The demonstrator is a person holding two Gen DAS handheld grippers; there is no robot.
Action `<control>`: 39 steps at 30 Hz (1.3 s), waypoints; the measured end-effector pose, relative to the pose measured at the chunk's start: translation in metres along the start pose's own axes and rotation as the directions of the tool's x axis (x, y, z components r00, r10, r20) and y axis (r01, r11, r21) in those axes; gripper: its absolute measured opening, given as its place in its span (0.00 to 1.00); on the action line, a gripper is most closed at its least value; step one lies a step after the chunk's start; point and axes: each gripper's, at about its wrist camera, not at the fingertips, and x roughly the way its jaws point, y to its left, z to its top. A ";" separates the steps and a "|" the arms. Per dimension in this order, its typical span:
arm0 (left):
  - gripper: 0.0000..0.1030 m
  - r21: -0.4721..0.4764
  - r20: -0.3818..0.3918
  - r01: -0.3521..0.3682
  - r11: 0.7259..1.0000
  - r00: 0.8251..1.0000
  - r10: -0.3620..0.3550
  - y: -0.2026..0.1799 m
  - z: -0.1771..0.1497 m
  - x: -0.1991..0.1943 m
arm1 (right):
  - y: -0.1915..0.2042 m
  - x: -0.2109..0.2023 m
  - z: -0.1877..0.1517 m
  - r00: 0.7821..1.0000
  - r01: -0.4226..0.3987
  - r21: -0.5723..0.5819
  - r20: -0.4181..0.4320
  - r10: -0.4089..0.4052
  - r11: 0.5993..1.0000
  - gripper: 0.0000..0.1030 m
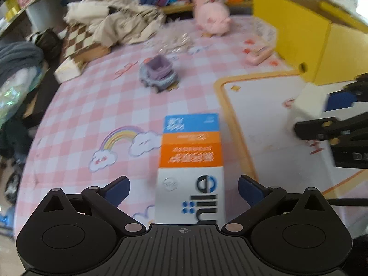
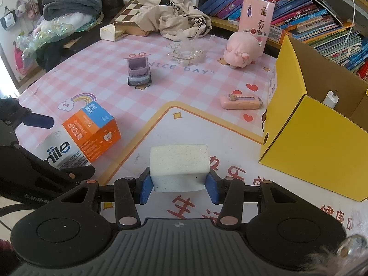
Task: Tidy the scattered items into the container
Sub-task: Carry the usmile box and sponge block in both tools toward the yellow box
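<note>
A pink checked mat (image 2: 96, 78) covers the table, bookshelves behind. The left gripper (image 1: 184, 189) stands spread around one orange, blue and white carton (image 1: 191, 161). The right gripper (image 2: 179, 182) clamps one white foam block (image 2: 179, 165); one yellow cardboard box (image 2: 315, 138) sits to its right, one purple toy truck (image 2: 138, 71) and one pink plush pig (image 2: 241, 51) ahead.

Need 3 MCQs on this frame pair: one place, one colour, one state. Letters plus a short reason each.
1. Where does the lilac toy truck stand?
A. on the pink checked mat
B. inside the yellow cardboard box
C. on the bookshelf

2. What colour are the outside walls of the open cardboard box?
A. green
B. yellow
C. red

3. What is the right tool doing?
A. open over nothing
B. clamped on the off-white foam block
C. clamped on the pink plush pig

Key: 1 A, the truck sits on the pink checked mat. 2 B, the walls are plainly yellow. 3 B, both blue pads press the sides of the off-white foam block.
</note>
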 end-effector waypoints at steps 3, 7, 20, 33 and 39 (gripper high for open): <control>0.98 -0.041 0.013 0.078 0.996 0.997 -0.077 0.004 -0.001 -0.002 | -0.002 0.000 0.000 1.000 0.000 0.001 -0.003 0.000 1.000 0.44; 0.98 -0.112 -0.005 0.132 0.985 0.991 -0.133 0.011 0.001 0.000 | -0.005 0.000 -0.002 1.000 0.003 0.011 -0.005 -0.003 1.000 0.44; 0.49 -0.090 0.018 0.071 0.993 0.997 -0.069 0.010 0.001 0.001 | -0.009 0.000 -0.004 1.000 0.000 0.015 -0.006 0.000 1.000 0.44; 0.49 -0.182 0.066 0.148 0.972 0.988 -0.138 0.024 -0.001 -0.013 | -0.004 -0.007 -0.005 1.000 -0.012 0.000 0.022 0.012 1.000 0.43; 0.49 -0.177 0.091 0.164 0.970 0.985 -0.150 0.025 -0.004 -0.023 | 0.002 -0.015 -0.007 0.999 -0.007 -0.003 0.039 0.007 1.000 0.43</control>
